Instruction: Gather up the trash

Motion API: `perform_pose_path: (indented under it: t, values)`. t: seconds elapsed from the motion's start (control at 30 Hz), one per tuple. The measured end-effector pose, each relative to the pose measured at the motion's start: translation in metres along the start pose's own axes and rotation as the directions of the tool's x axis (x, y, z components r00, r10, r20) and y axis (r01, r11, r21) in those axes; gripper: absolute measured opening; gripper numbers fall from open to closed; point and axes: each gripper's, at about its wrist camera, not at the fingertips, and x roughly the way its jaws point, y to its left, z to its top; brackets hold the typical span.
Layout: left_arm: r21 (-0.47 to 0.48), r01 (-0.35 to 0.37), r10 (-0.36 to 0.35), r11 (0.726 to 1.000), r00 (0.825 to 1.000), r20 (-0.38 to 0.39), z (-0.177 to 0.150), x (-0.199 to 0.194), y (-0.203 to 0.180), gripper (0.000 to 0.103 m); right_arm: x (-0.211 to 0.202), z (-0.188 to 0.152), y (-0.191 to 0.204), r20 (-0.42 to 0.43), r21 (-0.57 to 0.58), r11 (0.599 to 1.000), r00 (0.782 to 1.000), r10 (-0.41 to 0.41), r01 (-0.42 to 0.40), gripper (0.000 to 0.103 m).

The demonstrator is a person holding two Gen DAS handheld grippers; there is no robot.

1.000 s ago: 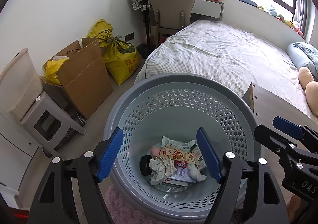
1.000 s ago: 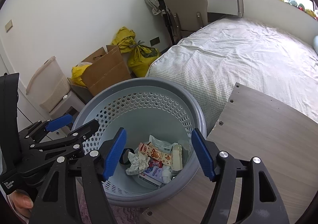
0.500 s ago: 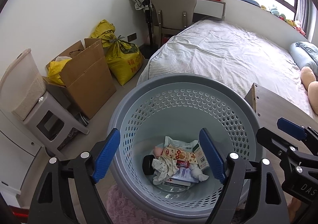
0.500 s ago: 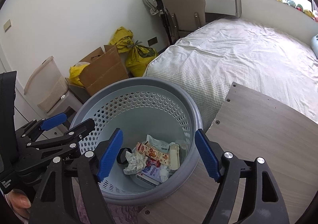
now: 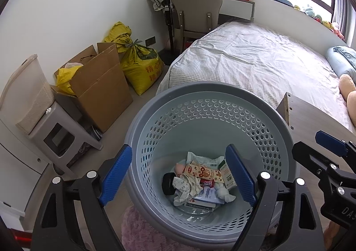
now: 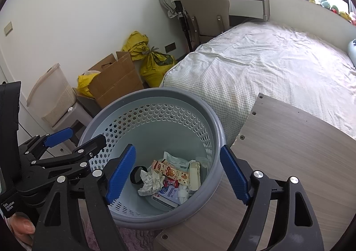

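In a bedroom, a perforated grey basket (image 5: 207, 104) at frame centre held crumpled wrappers (image 5: 201, 172); the left gripper (image 5: 182, 173) and right gripper (image 6: 178, 170) were opening, empty, above its rim.

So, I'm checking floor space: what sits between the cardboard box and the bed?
A yellow sack, tied at the top, stands between the cardboard box and the bed; both wrist views show it.

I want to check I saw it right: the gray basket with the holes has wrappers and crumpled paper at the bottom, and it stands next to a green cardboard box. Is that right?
Almost. The cardboard box is brown, not green; the left wrist view shows it plainly. The rest holds: the gray perforated basket has wrappers and crumpled paper at its bottom.
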Motion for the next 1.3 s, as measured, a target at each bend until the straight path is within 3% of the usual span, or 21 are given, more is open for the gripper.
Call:
perform_pose_path:
  t: [1.3]
  values:
    - [-0.011, -0.023, 0.023, 1.0, 1.0, 0.005, 0.0016, -0.0013, 0.0004, 0.084, -0.0026, 0.0005, 0.0008, 0.003, -0.001, 1.0, 1.0, -0.001, 0.001, 0.077]
